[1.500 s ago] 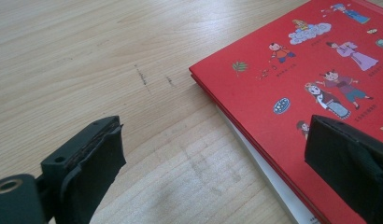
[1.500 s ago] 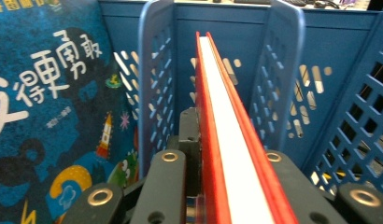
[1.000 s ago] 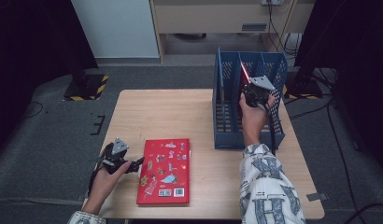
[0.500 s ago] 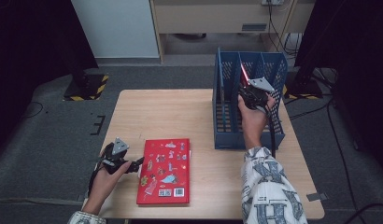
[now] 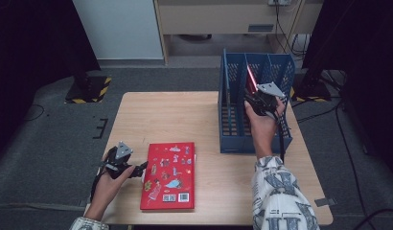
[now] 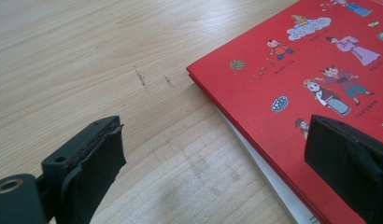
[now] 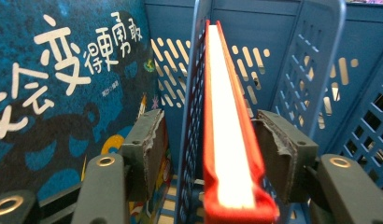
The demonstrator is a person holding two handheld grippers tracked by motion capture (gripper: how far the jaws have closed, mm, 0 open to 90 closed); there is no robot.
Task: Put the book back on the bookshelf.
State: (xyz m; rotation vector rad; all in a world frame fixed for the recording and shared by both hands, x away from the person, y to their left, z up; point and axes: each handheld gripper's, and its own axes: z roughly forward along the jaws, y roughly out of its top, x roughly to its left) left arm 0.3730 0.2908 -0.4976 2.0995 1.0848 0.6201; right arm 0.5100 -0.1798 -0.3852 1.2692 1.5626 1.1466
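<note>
Blue book — "变得勇敢".

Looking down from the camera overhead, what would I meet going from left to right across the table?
Left gripper → flat red picture book → blue file rack → upright red book standing in the rack, with the right gripper at it.
</note>
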